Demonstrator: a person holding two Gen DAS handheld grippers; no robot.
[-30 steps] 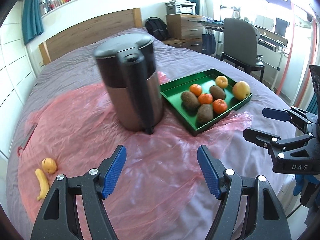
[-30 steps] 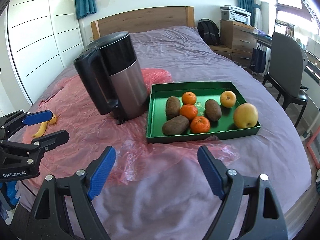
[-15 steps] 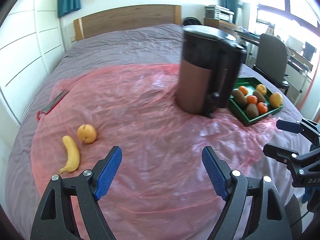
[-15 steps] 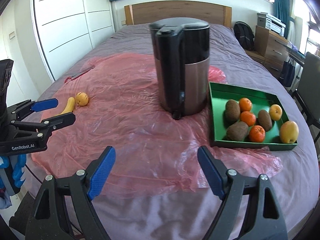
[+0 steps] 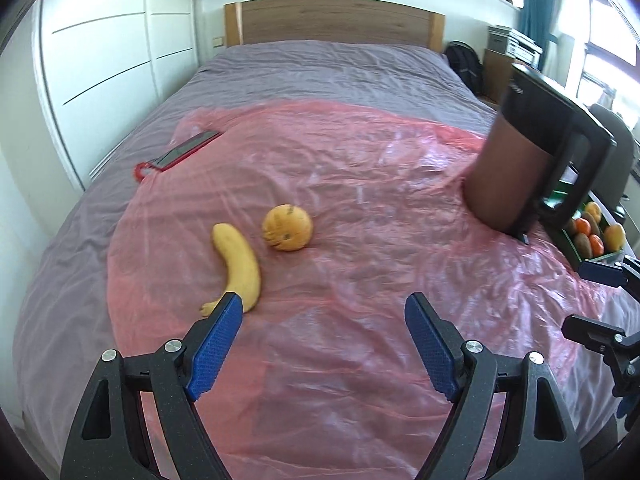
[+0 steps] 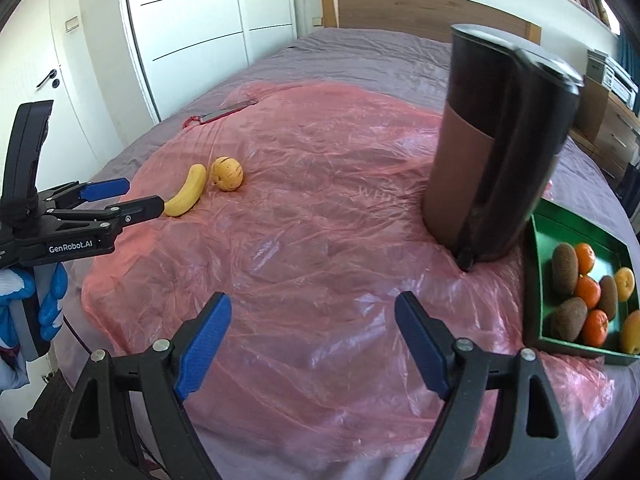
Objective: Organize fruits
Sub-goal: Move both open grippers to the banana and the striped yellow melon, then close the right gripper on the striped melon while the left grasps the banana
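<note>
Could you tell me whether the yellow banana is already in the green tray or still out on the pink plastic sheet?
Out: the yellow banana lies on the pink plastic sheet, far from the green tray.

You see a yellow banana (image 5: 239,267) beside an orange fruit (image 5: 287,227) with dark specks, on a pink sheet (image 5: 360,208) over the mauve bedspread (image 5: 320,68); a black and brown kettle (image 6: 496,152); a green tray (image 6: 538,280) of brown and orange fruit; blue pads (image 5: 216,344)

Black hand-held gripper (image 5: 324,312), blue pads, silver screws, blue glove (image 6: 50,300)
</note>
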